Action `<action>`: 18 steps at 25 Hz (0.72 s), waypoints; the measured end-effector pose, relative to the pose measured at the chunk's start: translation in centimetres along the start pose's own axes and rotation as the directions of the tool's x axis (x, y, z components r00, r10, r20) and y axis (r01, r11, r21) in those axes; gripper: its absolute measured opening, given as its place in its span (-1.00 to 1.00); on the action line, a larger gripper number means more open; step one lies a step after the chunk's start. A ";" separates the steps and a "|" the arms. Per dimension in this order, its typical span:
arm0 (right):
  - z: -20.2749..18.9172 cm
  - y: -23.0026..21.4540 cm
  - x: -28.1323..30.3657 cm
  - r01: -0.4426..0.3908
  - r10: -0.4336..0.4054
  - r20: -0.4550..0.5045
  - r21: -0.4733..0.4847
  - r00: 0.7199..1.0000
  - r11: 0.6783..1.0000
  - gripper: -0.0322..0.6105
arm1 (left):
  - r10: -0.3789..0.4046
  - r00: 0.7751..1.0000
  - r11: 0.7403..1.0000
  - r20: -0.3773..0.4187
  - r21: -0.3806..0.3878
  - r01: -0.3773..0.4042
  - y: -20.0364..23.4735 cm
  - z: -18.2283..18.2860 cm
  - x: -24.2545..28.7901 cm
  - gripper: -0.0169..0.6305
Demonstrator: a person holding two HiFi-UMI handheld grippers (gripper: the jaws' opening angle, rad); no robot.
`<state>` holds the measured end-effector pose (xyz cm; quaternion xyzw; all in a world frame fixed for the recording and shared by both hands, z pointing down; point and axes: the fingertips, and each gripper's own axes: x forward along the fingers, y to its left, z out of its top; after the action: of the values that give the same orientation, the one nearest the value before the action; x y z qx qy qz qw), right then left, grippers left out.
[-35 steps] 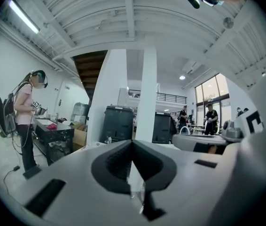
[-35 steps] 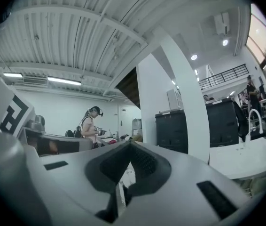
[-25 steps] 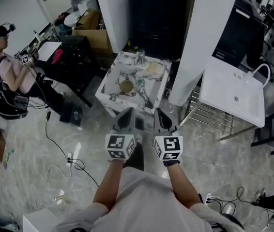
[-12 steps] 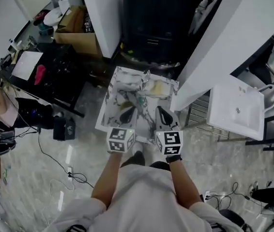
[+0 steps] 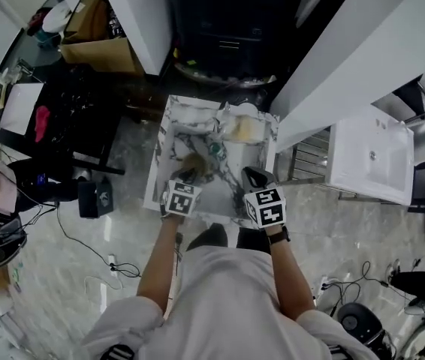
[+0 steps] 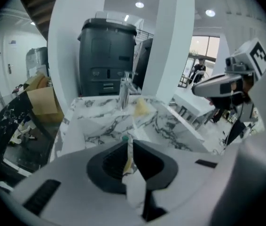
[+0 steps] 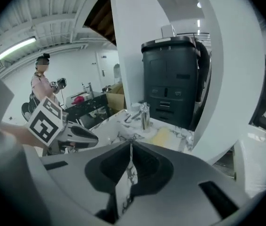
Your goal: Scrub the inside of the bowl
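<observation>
Both left gripper and right gripper are clenched empty; reaching the yellow sponge like this, I'd likely shove it across the tabletop

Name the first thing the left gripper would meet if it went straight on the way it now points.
Probably the marble sink, near the small green thing just beyond the shut left gripper. The faucet and yellow sponge stand farther back; depth is unclear.

A dark bin stands top centre, a cardboard box upper left, a white basin right.
</observation>
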<state>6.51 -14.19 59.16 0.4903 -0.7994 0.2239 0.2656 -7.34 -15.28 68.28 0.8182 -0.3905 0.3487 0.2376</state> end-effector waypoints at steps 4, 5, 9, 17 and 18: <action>-1.3 -1.3 2.5 -0.021 0.021 -0.073 -0.003 0.997 1.000 -0.88 | -0.014 0.991 0.998 -0.134 0.062 0.022 1.1 -2.5 4.2 -0.90; -1.4 -1.7 3.1 -0.023 0.022 -0.085 -0.009 0.996 1.000 -0.88 | -0.023 0.987 0.997 -0.160 0.074 0.036 1.1 -3.0 5.0 -0.88; -1.6 -3.6 5.8 -0.024 0.018 -0.121 -0.046 0.992 0.999 -0.88 | -0.082 0.966 0.987 -0.245 0.111 0.112 0.6 -4.4 8.1 -0.55; -1.4 -7.9 10.6 -0.026 0.012 -0.170 -0.078 0.985 0.997 -0.88 | -0.134 0.880 0.928 -0.455 0.253 0.272 -0.7 -10.2 13.5 -0.52; -1.2 -8.5 11.3 -0.018 0.004 -0.169 -0.081 0.986 0.997 -0.87 | -0.133 0.875 0.925 -0.465 0.259 0.278 -0.7 -10.5 13.9 -0.52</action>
<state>10.14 -24.45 68.17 0.4538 -0.7853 0.2330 0.3508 -4.56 -14.49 85.52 0.7831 -0.1751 0.5545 0.2204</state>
